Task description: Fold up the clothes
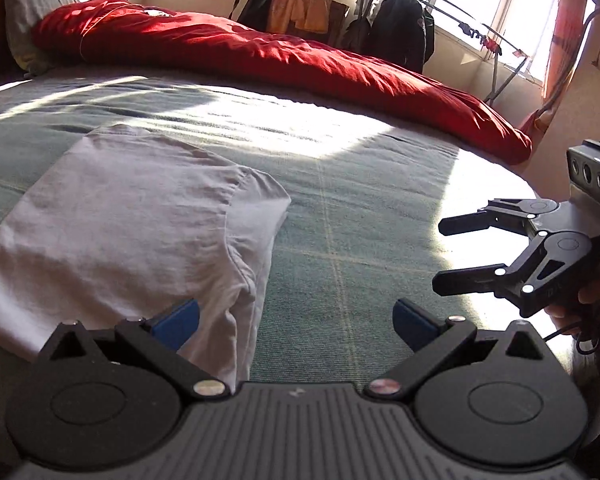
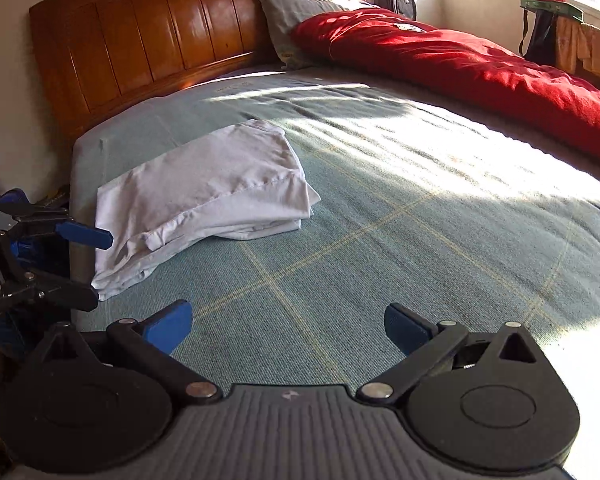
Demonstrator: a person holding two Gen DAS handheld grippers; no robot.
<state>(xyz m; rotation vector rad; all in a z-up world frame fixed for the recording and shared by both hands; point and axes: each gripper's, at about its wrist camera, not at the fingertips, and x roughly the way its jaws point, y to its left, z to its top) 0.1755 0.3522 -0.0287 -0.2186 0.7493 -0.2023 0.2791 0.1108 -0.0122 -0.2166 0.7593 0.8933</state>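
Observation:
A white garment (image 1: pixel 128 232) lies folded flat on the green bedspread (image 1: pixel 360 208), near the bed's front left edge. In the right wrist view the same folded white garment (image 2: pixel 204 192) shows its stacked layers. My left gripper (image 1: pixel 296 322) is open just above the bed, its left pad over the garment's near corner, holding nothing. The right gripper (image 1: pixel 446 250) shows at the right edge of the left wrist view, open and empty. From its own camera my right gripper (image 2: pixel 288 326) hangs open over bare bedspread (image 2: pixel 380 220), to the right of the garment.
A red duvet (image 1: pixel 268 52) lies bunched along the far side of the bed, with a grey pillow (image 2: pixel 296 16) by the wooden headboard (image 2: pixel 160 36). A clothes rack (image 1: pixel 480 32) and hanging bags stand by the window. Bright sunlight covers the middle of the bedspread.

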